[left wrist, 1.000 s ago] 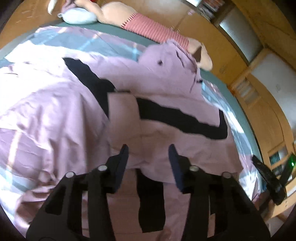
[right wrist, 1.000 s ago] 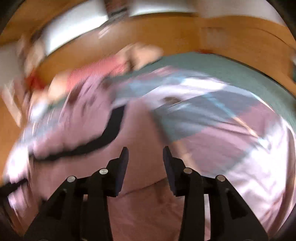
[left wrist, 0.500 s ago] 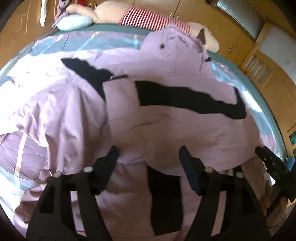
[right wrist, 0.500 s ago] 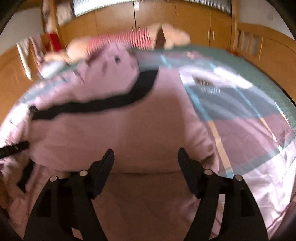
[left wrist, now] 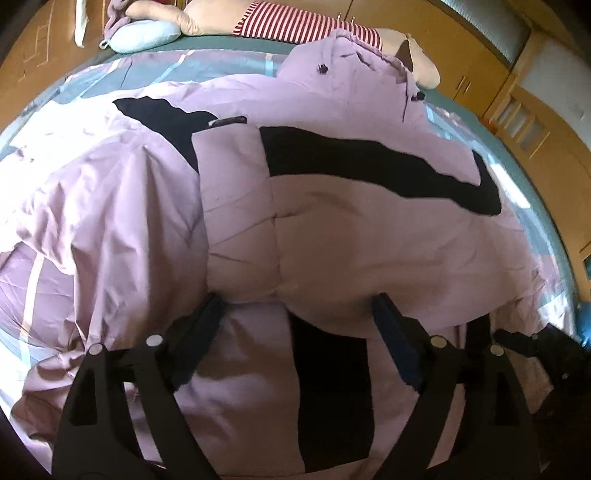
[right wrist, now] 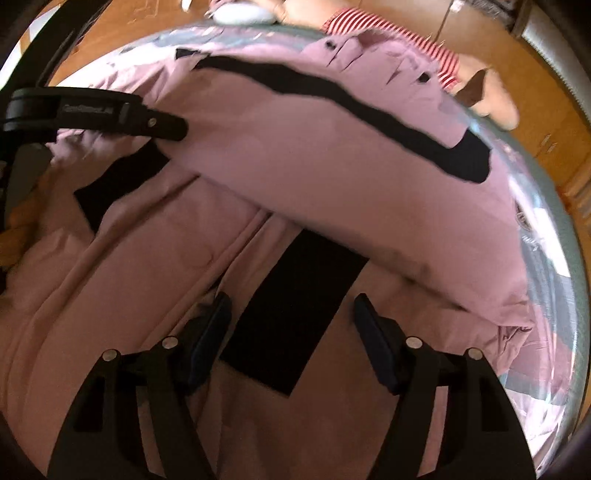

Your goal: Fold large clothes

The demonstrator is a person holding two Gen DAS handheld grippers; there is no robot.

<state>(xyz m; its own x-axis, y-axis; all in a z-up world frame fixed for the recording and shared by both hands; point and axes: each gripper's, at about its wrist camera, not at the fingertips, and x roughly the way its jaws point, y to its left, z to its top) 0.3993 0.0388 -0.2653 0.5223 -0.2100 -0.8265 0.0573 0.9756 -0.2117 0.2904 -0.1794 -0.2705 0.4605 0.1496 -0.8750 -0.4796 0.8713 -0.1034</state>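
A large lilac padded jacket (left wrist: 332, 229) with black bands lies spread on the bed, a sleeve folded across its body. It fills the right wrist view (right wrist: 295, 155) too. My left gripper (left wrist: 295, 306) is open wide, its fingertips at the lower edge of the folded sleeve, low over the jacket's hem. My right gripper (right wrist: 291, 306) is open wide over a black band (right wrist: 295, 306) on the jacket's lower part. The left gripper's finger (right wrist: 110, 114) shows at the upper left of the right wrist view. Part of the right gripper (left wrist: 543, 354) shows at the lower right of the left wrist view.
The bed carries a checked pastel quilt (left wrist: 147, 70). A plush toy in a red striped top (left wrist: 295, 26) and a pale blue cushion (left wrist: 144, 35) lie at the head. Wooden cupboards (left wrist: 480, 55) stand behind and to the right.
Both grippers have opened wider and come down closer to the jacket. The right gripper has swung left from the quilt side to over the jacket's lower part.
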